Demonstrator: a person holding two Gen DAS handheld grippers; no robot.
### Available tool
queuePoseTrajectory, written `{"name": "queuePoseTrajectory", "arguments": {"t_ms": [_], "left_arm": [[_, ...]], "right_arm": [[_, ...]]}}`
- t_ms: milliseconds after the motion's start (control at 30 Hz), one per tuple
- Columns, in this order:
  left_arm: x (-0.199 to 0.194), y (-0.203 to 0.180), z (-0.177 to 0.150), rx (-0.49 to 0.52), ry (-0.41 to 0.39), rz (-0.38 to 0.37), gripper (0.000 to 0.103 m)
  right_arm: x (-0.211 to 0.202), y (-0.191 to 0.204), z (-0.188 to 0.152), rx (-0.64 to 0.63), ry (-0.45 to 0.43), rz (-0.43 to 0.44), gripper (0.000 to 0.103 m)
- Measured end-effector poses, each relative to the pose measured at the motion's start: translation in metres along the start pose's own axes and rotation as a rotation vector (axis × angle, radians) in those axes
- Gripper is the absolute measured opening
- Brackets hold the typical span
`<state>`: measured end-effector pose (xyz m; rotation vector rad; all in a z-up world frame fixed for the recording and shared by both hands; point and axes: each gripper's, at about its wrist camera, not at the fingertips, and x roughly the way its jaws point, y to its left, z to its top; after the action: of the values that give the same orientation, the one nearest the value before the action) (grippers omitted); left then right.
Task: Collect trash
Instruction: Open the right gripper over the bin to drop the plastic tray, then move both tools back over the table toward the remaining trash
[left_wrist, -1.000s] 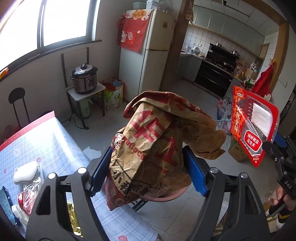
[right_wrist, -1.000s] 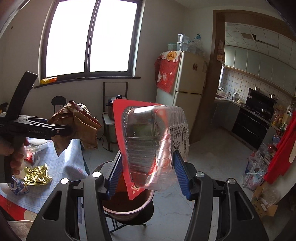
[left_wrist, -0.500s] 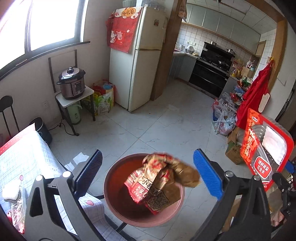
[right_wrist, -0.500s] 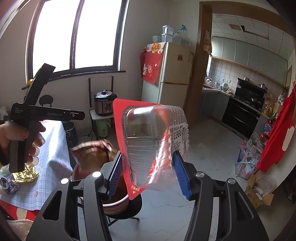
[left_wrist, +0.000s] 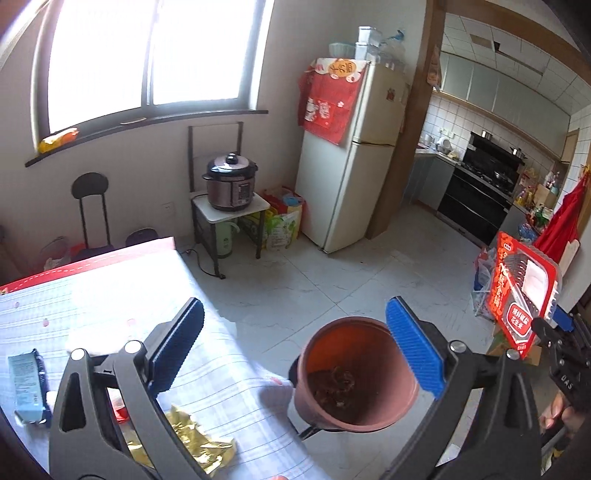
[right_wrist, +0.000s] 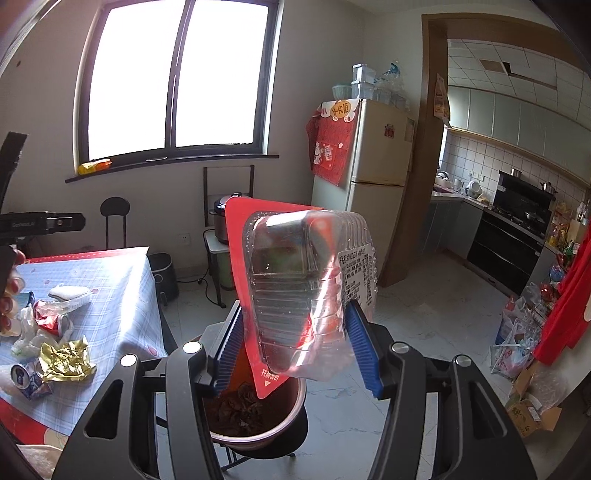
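one clear plastic tray (right_wrist: 310, 295) on red card is held upright in the right gripper (right_wrist: 295, 350), directly above the brown bin (right_wrist: 258, 424), perhaps slightly off-centre. the left gripper (left_wrist: 295, 354) is spread wide, empty, nearer the gold wrapper (left_wrist: 184, 443) on the surface (left_wrist: 110, 295).

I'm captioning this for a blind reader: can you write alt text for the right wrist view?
The right gripper holds a clear plastic tray with red card backing above a brown bucket holding crumpled paper. Wrappers and a can litter the checked table at left.
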<state>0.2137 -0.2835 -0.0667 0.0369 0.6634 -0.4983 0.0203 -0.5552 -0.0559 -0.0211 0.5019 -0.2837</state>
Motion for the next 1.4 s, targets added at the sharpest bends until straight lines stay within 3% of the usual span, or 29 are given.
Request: {"name": "queuePoseTrajectory", "arguments": {"t_ms": [233, 500, 567, 600, 700, 867, 1167, 1400], "left_arm": [[-0.062, 0.084, -0.032, -0.094, -0.019, 0.218, 0.097], [-0.120, 0.159, -0.060, -0.272, -0.035, 0.351, 0.097], [-0.129, 0.170, -0.063, -0.289, -0.042, 0.369, 0.097], [-0.132, 0.173, -0.063, -0.294, -0.046, 0.377, 0.097], [-0.139, 0.179, -0.064, -0.299, -0.054, 0.384, 0.097], [-0.137, 0.182, -0.060, -0.301, -0.060, 0.364, 0.097], [-0.124, 0.170, -0.053, -0.257, -0.054, 0.306, 0.097], [-0.128, 0.190, -0.062, -0.274, -0.028, 0.296, 0.097]], "right_arm": [[0.035, 0.028, 0.008, -0.034, 0.037, 0.065, 0.055], [0.074, 0.052, 0.014, -0.069, 0.088, 0.085, 0.057], [0.080, 0.058, 0.017, -0.079, 0.095, 0.075, 0.062], [0.081, 0.060, 0.019, -0.083, 0.089, 0.068, 0.071], [0.074, 0.067, 0.025, -0.091, 0.050, 0.046, 0.087], [0.058, 0.068, 0.033, -0.097, 0.018, 0.018, 0.097], [0.035, 0.059, 0.039, -0.042, 0.017, 0.000, 0.098], [0.032, 0.072, 0.036, -0.012, 0.048, -0.011, 0.098]]}}
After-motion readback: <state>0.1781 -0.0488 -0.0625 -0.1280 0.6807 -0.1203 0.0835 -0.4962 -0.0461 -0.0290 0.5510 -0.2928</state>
